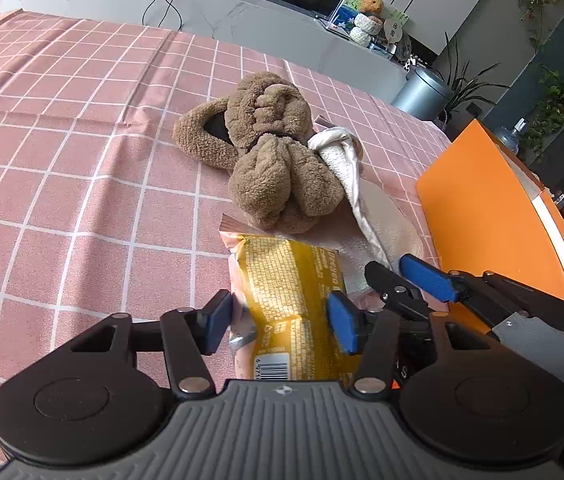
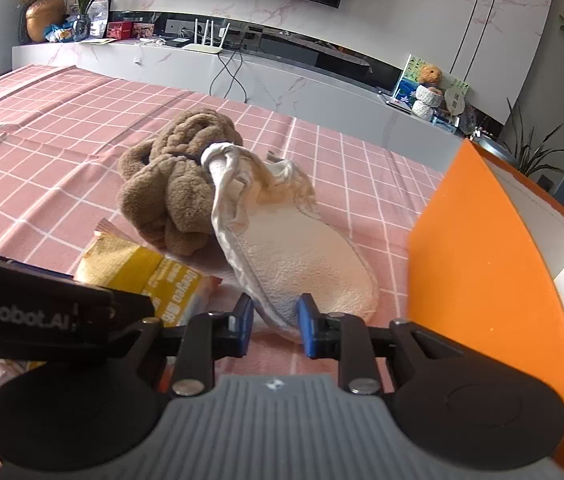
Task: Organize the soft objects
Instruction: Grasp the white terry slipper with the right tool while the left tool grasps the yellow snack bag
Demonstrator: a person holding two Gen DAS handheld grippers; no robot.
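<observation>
Two sets of jaws work side by side over a pink checked tablecloth (image 1: 81,168) on my desk. My left gripper (image 1: 282,320) stands part open, its blue pads straddling a yellow snack packet (image 1: 290,288) that lies flat on the cloth; whether the pads touch the wrapper yet I cannot tell. My right gripper (image 2: 273,326) is also part open, its pads flanking the near edge of a cream slipper (image 2: 306,264), apparently without pinching it yet.

To do this step well, I judge, each set of jaws should close slowly and squarely: the packet is crinkly and slick and could squirt out of a skewed grip, while the slipper is limp and will sag, so a bite well onto its satin-trimmed edge is safer than one at the very tip.

Just beyond, a brown plush toy (image 1: 265,148) lies on the far end of the slipper and touches the packet's far end. That is the main snag: lifting either item may drag or tip the plush, so each should be drawn clear low and gently.

At my right stands an orange box (image 2: 482,280), likely the destination, its near wall upright and close enough to clip. My two grippers also sit nearly touching, leaving little room to swing. A white media console (image 2: 282,80) runs behind.
</observation>
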